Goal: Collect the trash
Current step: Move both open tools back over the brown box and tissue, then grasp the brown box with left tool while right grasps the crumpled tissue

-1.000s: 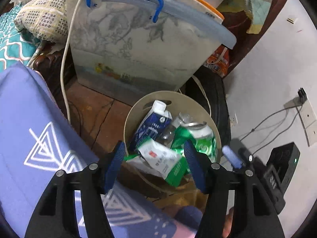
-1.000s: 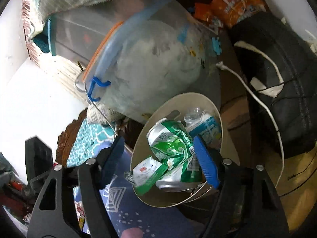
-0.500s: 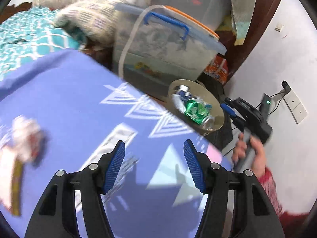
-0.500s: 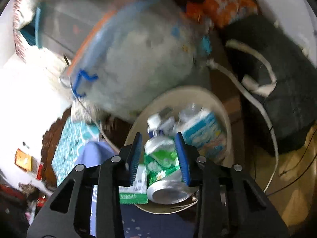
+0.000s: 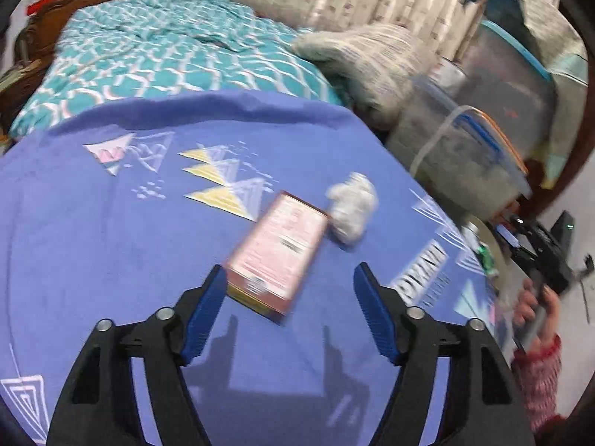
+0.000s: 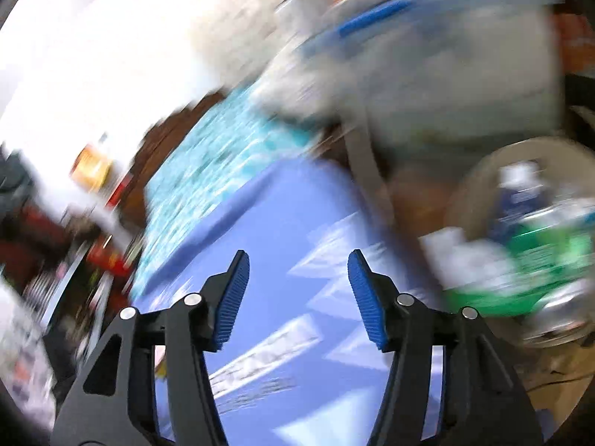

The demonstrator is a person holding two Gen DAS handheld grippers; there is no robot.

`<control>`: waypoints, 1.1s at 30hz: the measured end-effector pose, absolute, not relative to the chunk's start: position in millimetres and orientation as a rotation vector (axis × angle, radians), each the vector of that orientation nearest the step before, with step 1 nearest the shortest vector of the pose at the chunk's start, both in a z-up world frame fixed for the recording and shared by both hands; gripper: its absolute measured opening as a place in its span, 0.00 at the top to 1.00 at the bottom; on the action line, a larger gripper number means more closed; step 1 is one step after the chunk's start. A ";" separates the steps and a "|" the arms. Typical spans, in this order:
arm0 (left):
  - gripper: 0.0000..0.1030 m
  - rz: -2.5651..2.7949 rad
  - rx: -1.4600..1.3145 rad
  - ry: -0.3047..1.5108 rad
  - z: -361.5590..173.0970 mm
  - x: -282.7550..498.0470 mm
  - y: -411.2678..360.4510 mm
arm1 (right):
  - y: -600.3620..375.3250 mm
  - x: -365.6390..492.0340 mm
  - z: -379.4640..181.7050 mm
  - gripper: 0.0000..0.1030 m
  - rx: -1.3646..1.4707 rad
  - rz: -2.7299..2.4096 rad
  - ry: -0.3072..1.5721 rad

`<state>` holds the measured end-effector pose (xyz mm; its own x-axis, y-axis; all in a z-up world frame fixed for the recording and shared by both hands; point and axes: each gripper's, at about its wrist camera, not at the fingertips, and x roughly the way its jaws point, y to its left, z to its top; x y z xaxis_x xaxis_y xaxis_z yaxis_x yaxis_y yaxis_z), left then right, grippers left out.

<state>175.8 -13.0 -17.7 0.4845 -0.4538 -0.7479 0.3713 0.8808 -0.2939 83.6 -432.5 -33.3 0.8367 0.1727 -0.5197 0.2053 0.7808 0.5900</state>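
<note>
In the left wrist view a pink carton (image 5: 277, 252) lies on the purple blanket (image 5: 111, 230), with a crumpled white tissue (image 5: 351, 202) just beyond it. My left gripper (image 5: 290, 306) is open and empty, just short of the carton. The tan bin (image 6: 479, 186) holds a green can (image 6: 543, 256) and a blue carton (image 6: 520, 200); its rim shows at the right in the left wrist view (image 5: 483, 230). My right gripper (image 6: 297, 297) is open and empty over the blanket, left of the bin; this view is badly blurred.
A teal patterned quilt (image 5: 167, 48) and a pillow (image 5: 372, 59) lie behind the blanket. Clear storage boxes with blue handles (image 5: 472, 156) stand right of the bed. The other hand and its gripper (image 5: 535, 260) show at the right edge.
My left gripper swung from above the bin to over the blanket, bringing the pink carton and tissue into view. My right gripper let go of the green can, opened and swung left off the bin.
</note>
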 end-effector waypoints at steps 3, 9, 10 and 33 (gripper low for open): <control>0.14 -0.462 -0.042 0.911 -22.9 184.0 -20.9 | -367.7 119.8 -49.4 0.36 0.701 0.118 0.695; 0.14 -0.427 0.093 0.903 -46.0 196.4 -48.8 | -264.5 182.8 -82.7 0.26 0.644 0.213 0.841; 0.14 -0.425 0.106 0.908 -50.9 198.4 -50.8 | -251.0 191.5 -86.5 0.26 0.623 0.213 0.857; 0.44 -0.467 0.131 0.971 -74.8 150.1 -36.9 | -266.5 139.7 -89.0 0.59 0.565 0.129 0.833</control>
